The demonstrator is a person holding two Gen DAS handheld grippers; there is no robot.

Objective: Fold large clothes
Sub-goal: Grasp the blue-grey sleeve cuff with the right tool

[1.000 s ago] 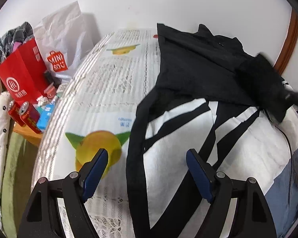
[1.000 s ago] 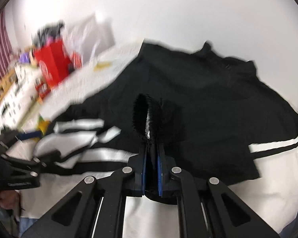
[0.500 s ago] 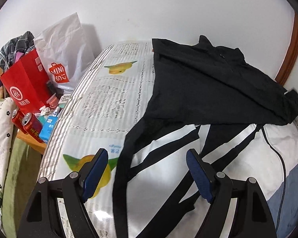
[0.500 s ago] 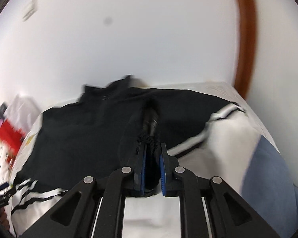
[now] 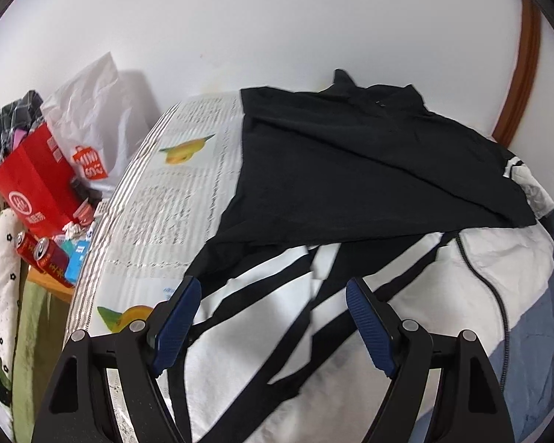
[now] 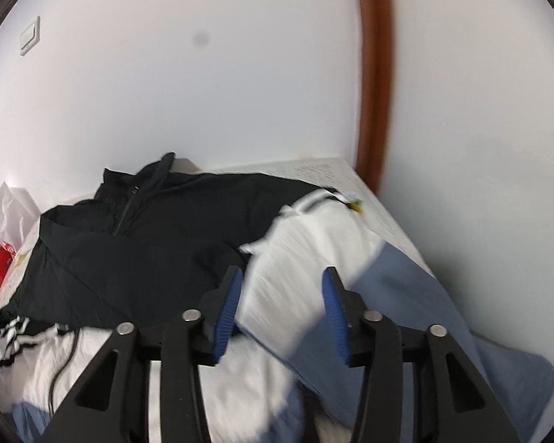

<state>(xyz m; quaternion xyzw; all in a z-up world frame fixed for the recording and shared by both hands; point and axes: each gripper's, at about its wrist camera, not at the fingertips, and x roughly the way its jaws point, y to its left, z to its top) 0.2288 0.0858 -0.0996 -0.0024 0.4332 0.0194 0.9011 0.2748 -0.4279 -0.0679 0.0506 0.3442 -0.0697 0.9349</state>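
A large jacket, black on top (image 5: pixel 351 170) with a white and blue lower part (image 5: pixel 498 288), lies spread on the bed, collar toward the wall. Its black left sleeve is folded across the chest. My left gripper (image 5: pixel 273 299) hovers open above the white, black-striped part, nothing between its pads. In the right wrist view the black jacket (image 6: pixel 158 243) lies to the left and its white right sleeve (image 6: pixel 306 243) runs toward me. My right gripper (image 6: pixel 280 295) is over that sleeve, its jaws opening, and the pads do not press on the cloth.
The bed sheet (image 5: pixel 173 199) with printed text and fruit shows left of the jacket. Beside the bed stand a red paper bag (image 5: pixel 37 181), a white shopping bag (image 5: pixel 92 122) and red cans (image 5: pixel 40 258). A brown door frame (image 6: pixel 375 74) rises at the back right.
My right gripper carried the black sleeve rightward across the jacket, let it go, and its jaws have spread. The sleeve now lies flat on the chest. My left gripper drew back slightly.
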